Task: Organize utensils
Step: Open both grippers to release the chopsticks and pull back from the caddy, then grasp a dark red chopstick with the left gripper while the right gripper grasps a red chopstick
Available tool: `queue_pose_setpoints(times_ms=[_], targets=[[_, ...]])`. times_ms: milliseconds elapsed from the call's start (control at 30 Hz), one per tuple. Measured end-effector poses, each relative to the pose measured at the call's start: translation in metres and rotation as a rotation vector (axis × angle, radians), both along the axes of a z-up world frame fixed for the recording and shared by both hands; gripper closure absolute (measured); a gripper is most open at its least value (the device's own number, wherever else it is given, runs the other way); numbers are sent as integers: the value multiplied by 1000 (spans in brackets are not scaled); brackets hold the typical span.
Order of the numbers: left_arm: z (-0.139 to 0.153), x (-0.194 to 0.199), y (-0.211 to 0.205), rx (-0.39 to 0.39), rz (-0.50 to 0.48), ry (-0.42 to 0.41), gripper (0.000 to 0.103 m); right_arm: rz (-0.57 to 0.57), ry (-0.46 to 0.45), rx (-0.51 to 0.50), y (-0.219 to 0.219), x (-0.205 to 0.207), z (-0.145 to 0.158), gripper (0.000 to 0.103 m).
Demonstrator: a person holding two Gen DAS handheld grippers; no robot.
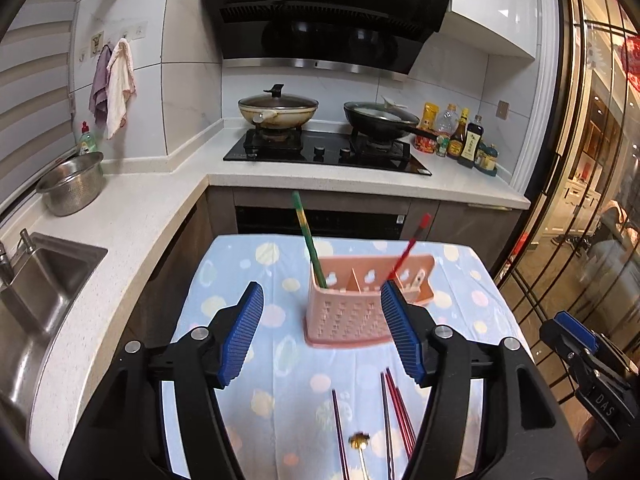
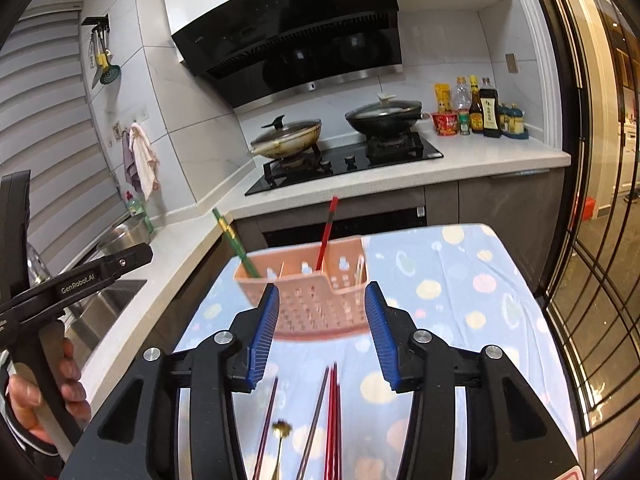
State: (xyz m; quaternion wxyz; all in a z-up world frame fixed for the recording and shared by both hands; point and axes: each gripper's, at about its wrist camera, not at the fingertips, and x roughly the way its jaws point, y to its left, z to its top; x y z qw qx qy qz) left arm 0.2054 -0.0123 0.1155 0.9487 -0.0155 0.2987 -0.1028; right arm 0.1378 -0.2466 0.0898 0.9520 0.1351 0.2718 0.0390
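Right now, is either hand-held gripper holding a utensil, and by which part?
Nothing is held. The left hand-held gripper and the right hand-held gripper are both open and empty; the chopsticks lie loose on the cloth.

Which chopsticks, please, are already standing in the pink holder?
Two: the green chopstick and a red chopstick stand in the pink holder; other chopsticks lie on the cloth.
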Motion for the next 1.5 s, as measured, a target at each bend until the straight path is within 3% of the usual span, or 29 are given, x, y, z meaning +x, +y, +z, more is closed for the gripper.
queue_pose_setpoints(times_ms=[100, 367, 733, 933, 1133, 1500], targets=[[-11, -20, -1, 9, -6, 13, 40, 1, 23, -10, 4, -21, -10, 59], [-54, -69, 4, 46, -14, 83, 39, 20, 123, -29, 15, -74, -50, 58], [-146, -122, 10, 109, -32, 260, 39, 58, 342, -66, 36, -129, -143, 58], [-179, -138, 5, 113, -54, 321, 39, 84, 389, -100, 47, -134, -172, 58], [-193, -141, -6, 117, -83, 345, 39, 81, 413, -98, 46, -127, -185, 61], [-217, -132, -12, 146, -85, 382, 40, 85, 444, -94, 49, -114, -200, 78]])
